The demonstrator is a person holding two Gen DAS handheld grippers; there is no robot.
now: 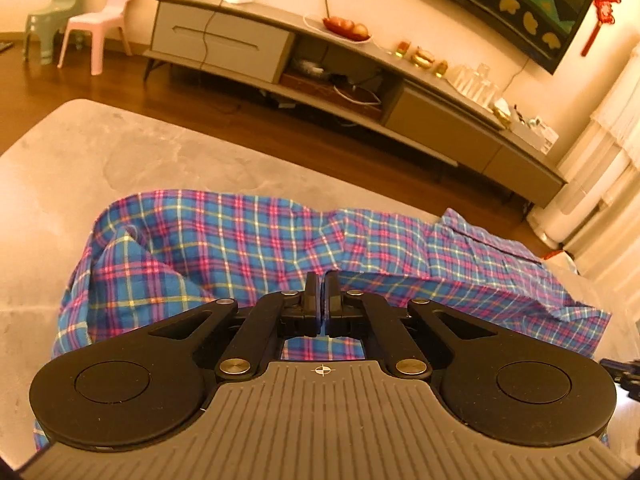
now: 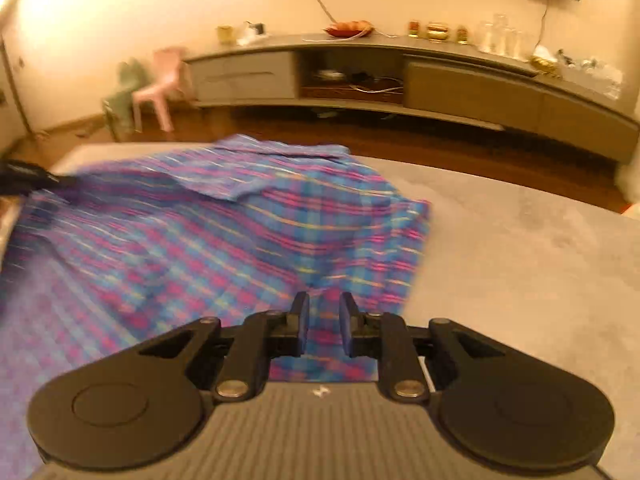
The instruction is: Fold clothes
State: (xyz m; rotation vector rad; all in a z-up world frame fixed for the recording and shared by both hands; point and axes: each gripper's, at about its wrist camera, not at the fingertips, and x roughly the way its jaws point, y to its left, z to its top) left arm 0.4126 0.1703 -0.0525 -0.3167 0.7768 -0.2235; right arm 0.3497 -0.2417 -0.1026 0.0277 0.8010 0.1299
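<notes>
Plaid shirt (image 1: 256,236) on grey bench (image 1: 100,152): we keep L tool (image 1: 321,280) pinched on its near edge, R tool (image 2: 324,304) part-spread astride cloth w/ grip unclear, lifting both evenly.

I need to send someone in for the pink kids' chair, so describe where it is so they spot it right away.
Find the long grey TV cabinet along the wall. Past its drawer end, on the wooden floor, stand two small plastic chairs. Take the pink chair; the green chair beside it stands farther from the cabinet.
</notes>
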